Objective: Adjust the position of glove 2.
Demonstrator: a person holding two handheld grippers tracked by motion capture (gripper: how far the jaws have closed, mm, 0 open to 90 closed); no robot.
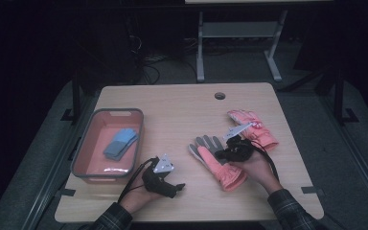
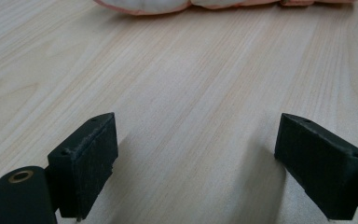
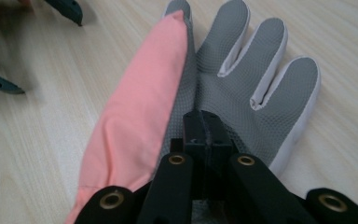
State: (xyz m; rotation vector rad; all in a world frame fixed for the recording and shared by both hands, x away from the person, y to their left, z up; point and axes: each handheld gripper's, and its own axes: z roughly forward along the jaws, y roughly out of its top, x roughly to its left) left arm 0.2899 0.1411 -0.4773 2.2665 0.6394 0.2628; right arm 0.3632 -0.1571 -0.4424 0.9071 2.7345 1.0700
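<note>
Right gripper (image 3: 204, 122) pinched together on the near pink ski glove's (image 1: 219, 163) palm, fingers pointing far-left; left gripper (image 2: 196, 158) gaping, idle

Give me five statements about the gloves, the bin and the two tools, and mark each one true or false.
1. The right tool is shut above the palm of the near glove. True.
2. The left tool grips a glove. False: its jaws stand wide apart over bare table.
3. A blue item lies in the bin. True.
4. Both pink gloves are in the bin. False: the near glove and the far glove lie on the table, right of the bin.
5. The near glove lies with its grey palm up. True.
</note>
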